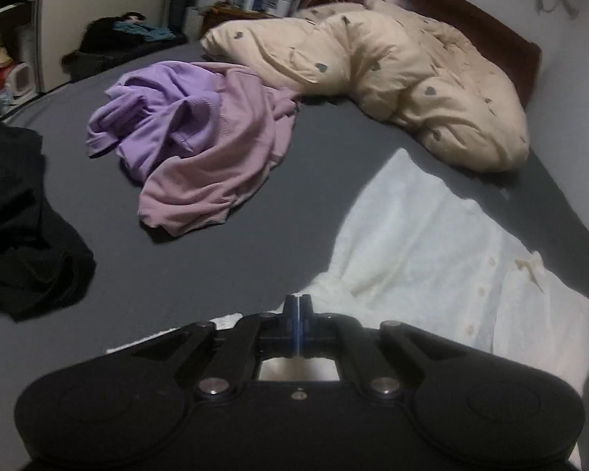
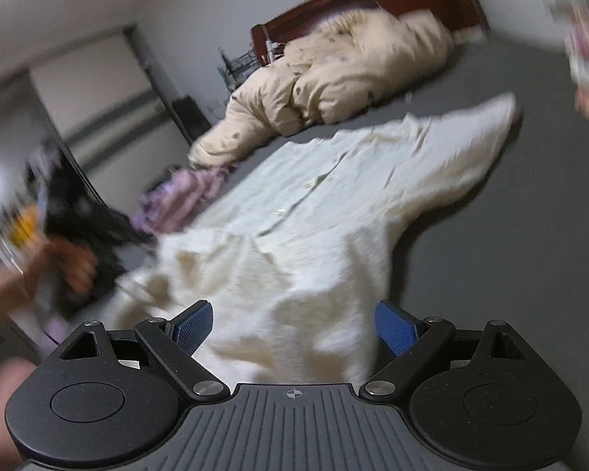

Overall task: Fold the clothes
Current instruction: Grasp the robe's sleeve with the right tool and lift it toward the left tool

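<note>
A white button-up shirt [image 1: 432, 243] lies spread on the grey bed sheet [image 1: 200, 271]. My left gripper [image 1: 299, 306] is at the shirt's near edge, its blue pads pressed together with white cloth at the tips and showing under the jaws. In the right wrist view the same shirt [image 2: 326, 204] runs away from me, buttons up and one sleeve out to the right. My right gripper [image 2: 294, 329] hovers over the shirt's near end, blue pads [image 2: 396, 329] wide apart and touching nothing. A blurred hand [image 2: 59, 271] is at the left.
A lilac and a pink garment [image 1: 184, 145] lie crumpled at mid-bed. A black garment [image 1: 19, 227] is heaped at the left edge. A cream duvet [image 1: 412, 78] is bunched against the dark wooden headboard [image 1: 451, 4]. Shelves and clutter stand beyond the bed.
</note>
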